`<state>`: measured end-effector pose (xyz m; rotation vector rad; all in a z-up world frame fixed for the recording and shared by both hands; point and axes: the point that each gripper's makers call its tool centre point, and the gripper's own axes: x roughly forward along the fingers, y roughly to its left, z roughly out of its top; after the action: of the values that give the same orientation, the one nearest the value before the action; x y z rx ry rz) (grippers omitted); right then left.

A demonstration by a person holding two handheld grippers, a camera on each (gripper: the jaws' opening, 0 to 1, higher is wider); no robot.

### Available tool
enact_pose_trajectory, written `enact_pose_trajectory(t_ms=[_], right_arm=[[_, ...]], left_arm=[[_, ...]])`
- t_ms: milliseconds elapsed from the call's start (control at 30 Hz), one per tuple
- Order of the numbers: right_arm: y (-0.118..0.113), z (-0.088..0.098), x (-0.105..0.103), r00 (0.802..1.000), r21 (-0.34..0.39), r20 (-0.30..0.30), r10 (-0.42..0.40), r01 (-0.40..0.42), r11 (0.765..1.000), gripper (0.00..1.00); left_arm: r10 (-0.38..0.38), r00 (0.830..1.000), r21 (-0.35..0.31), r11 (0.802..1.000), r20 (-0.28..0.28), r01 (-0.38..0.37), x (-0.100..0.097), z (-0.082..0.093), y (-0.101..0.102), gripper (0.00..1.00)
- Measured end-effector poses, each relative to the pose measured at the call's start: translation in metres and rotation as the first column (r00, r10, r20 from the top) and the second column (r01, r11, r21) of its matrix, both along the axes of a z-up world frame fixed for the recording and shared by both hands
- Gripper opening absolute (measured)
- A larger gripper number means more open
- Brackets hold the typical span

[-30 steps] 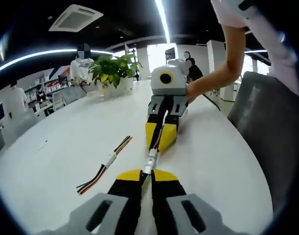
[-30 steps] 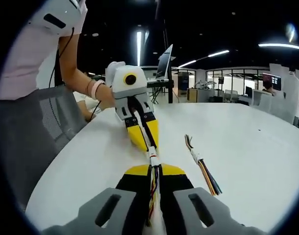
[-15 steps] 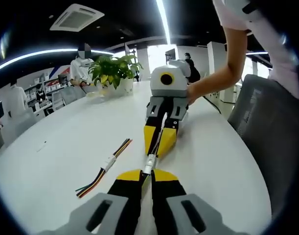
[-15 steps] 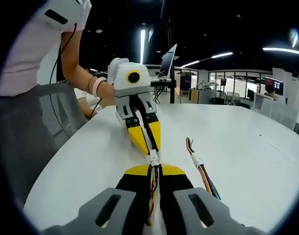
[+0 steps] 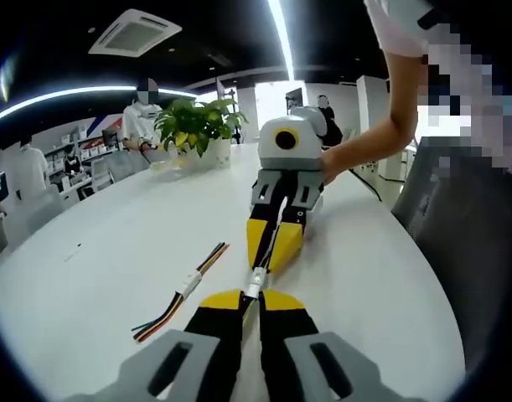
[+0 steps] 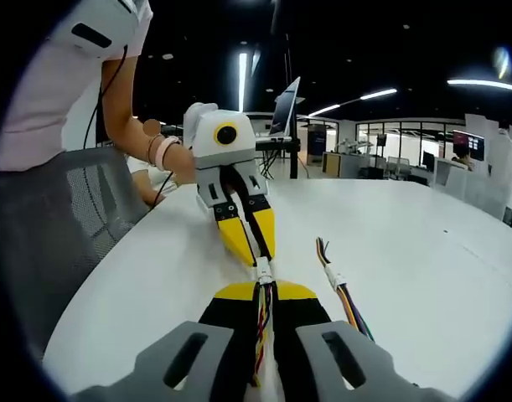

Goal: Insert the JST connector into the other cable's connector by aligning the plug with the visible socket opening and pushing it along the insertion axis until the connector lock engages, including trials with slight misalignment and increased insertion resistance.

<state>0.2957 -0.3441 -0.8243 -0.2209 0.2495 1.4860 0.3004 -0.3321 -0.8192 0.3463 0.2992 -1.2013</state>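
My left gripper (image 5: 250, 298) is shut on one cable, and its yellow tips meet the white JST connector (image 5: 256, 283). The right gripper (image 5: 267, 260) faces it tip to tip, reaching in from the far side. In the right gripper view, my right gripper (image 6: 266, 290) is shut on a coloured wire bundle (image 6: 261, 325) that runs between its jaws. The white connector (image 6: 263, 270) bridges the small gap to the left gripper (image 6: 257, 256). Whether plug and socket are fully seated I cannot tell.
A second, joined cable pair (image 5: 185, 287) lies on the white table (image 5: 113, 251) to one side, also seen as the spare cable (image 6: 340, 285). A potted plant (image 5: 197, 121) stands far back. A grey chair (image 6: 54, 218) and the person's arm (image 5: 369, 138) flank the table edge.
Both grippers stay shut and tip to tip on the connector. Only the views have shifted slightly.
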Motion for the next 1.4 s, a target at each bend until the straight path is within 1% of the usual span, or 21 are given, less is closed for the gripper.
enact_pose_trajectory(t_ms=[167, 200, 233, 267, 300, 333, 367, 467, 567, 867, 1033, 1133, 1400], right_arm=[[0.002, -0.004, 0.0, 1.0, -0.003, -0.007, -0.002, 0.002, 1.0, 0.02], [0.003, -0.004, 0.001, 1.0, -0.002, -0.008, -0.004, 0.004, 1.0, 0.02], [0.005, -0.002, 0.001, 1.0, 0.013, -0.014, -0.001, 0.001, 1.0, 0.03], [0.007, 0.0, 0.004, 1.0, 0.023, -0.004, -0.01, 0.01, 1.0, 0.03], [0.009, 0.0, 0.006, 1.0, 0.01, 0.014, -0.007, 0.007, 1.0, 0.03], [0.009, -0.002, 0.009, 0.998, -0.011, 0.057, 0.002, -0.001, 1.0, 0.03], [0.01, -0.003, 0.01, 0.999, -0.005, 0.034, -0.005, 0.006, 1.0, 0.03], [0.011, -0.002, 0.018, 0.999, 0.003, 0.038, -0.016, 0.016, 1.0, 0.03], [0.012, -0.004, 0.023, 0.999, -0.002, 0.049, -0.023, 0.023, 1.0, 0.03], [0.012, -0.01, 0.034, 0.997, -0.001, 0.026, -0.068, 0.068, 0.998, 0.03], [0.011, -0.015, 0.038, 0.996, -0.018, 0.018, -0.093, 0.093, 0.995, 0.03], [0.011, -0.019, 0.038, 0.993, -0.019, -0.014, -0.116, 0.116, 0.993, 0.03], [0.009, -0.022, 0.04, 0.99, -0.013, -0.022, -0.137, 0.137, 0.991, 0.03]], left_arm=[[-0.004, 1.0, 0.017, 1.0, 0.0, 0.004, 0.0, -0.004, 0.0, 0.0], [-0.002, 1.0, 0.017, 1.0, 0.0, 0.002, 0.001, -0.004, 0.0, 0.0], [-0.011, 1.0, 0.004, 1.0, -0.005, 0.011, 0.0, -0.003, -0.001, 0.0], [-0.026, 1.0, 0.0, 1.0, 0.01, 0.026, 0.0, -0.002, -0.004, 0.0], [-0.009, 1.0, 0.029, 1.0, 0.006, 0.009, 0.001, -0.005, -0.002, 0.0], [-0.019, 0.999, 0.044, 0.999, 0.029, 0.018, 0.004, -0.006, -0.003, 0.0], [-0.02, 0.999, 0.043, 0.999, 0.026, 0.019, 0.006, -0.007, -0.003, 0.0], [-0.014, 0.999, 0.043, 0.999, 0.034, 0.013, 0.014, -0.006, 0.0, 0.0], [-0.02, 0.999, 0.059, 0.998, 0.045, 0.017, 0.02, -0.009, 0.001, 0.0], [-0.019, 0.999, 0.068, 0.998, 0.051, 0.016, 0.033, -0.014, 0.002, 0.0], [-0.009, 0.999, 0.065, 0.998, 0.041, 0.006, 0.036, -0.017, 0.002, 0.0], [-0.004, 0.999, 0.071, 0.997, 0.035, 0.002, 0.036, -0.019, 0.003, 0.0], [0.008, 1.0, 0.063, 0.998, 0.025, -0.009, 0.035, -0.02, 0.002, 0.01]])
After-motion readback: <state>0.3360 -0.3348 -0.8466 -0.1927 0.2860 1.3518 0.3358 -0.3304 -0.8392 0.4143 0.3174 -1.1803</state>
